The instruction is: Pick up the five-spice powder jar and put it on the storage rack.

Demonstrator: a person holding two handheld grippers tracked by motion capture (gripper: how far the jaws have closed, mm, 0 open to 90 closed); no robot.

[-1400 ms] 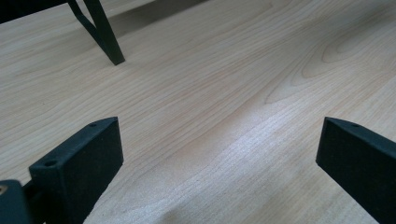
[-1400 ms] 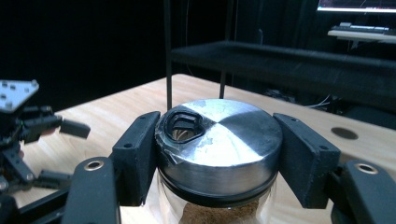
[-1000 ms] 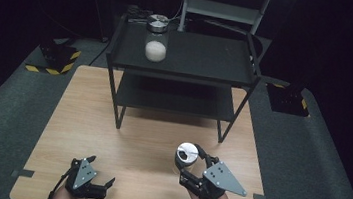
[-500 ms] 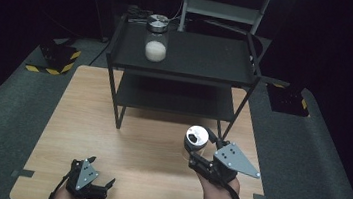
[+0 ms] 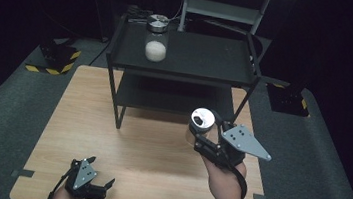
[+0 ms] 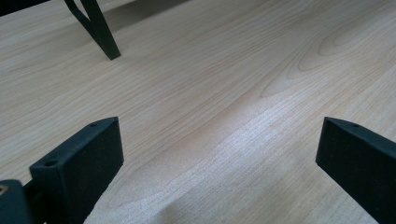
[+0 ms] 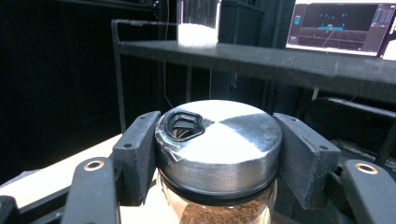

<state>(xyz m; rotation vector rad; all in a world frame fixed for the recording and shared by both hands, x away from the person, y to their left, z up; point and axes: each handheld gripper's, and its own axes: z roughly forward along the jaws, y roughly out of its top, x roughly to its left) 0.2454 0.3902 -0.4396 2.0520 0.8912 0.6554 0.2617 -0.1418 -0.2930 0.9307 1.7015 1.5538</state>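
Note:
My right gripper [image 5: 199, 135] is shut on a glass jar [image 5: 198, 125] with a silver metal lid [image 7: 218, 140] and brown contents, and holds it above the wooden table [image 5: 147, 161], in front of the black shelf rack [image 5: 185, 58]. In the right gripper view both black jaws press the sides of the lid. A second glass jar [image 5: 156, 38] with white contents and a metal lid stands on the rack's top shelf at the left; its lower half shows in the right gripper view [image 7: 198, 23]. My left gripper [image 5: 104, 186] rests low at the table's front left, jaws wide apart over bare wood [image 6: 219, 121].
The rack's lower shelf [image 5: 165, 95] is dark, its front left leg [image 6: 98, 28] stands on the table. A monitor [image 7: 343, 25] glows behind the rack. Yellow-black striped blocks [image 5: 53, 58] sit on the grey floor at left and right [image 5: 288, 97].
My right gripper has risen with the brown-filled jar and moved toward the rack. The left gripper has stayed in place.

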